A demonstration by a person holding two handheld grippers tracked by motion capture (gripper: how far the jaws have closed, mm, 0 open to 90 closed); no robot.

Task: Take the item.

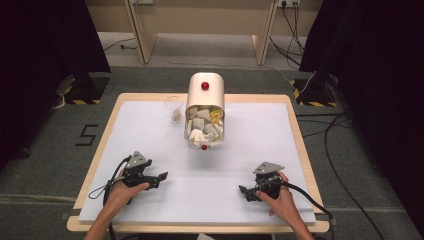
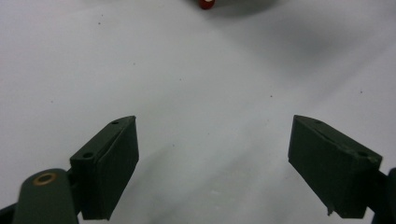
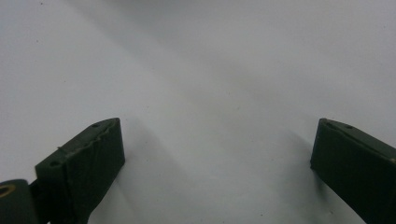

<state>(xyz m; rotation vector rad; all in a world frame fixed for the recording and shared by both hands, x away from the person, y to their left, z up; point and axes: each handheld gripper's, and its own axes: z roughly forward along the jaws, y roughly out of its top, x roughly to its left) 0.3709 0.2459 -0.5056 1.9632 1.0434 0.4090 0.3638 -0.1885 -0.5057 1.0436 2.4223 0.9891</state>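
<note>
Fingers (image 2: 109,172) spread wide; red knob (image 2: 206,3) cut off above.

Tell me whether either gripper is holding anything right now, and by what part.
Nothing is held. The left gripper and the right gripper both have their jaws spread wide with bare white table cover between them.

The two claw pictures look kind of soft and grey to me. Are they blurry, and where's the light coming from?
Left gripper view: the claw pads are fairly sharp, the red knob at the top edge blurs. Right gripper view: soft shadows stretch from the pads across the sheet, with no glare. High view: evenly lit table, dark curtains at the sides.
</note>
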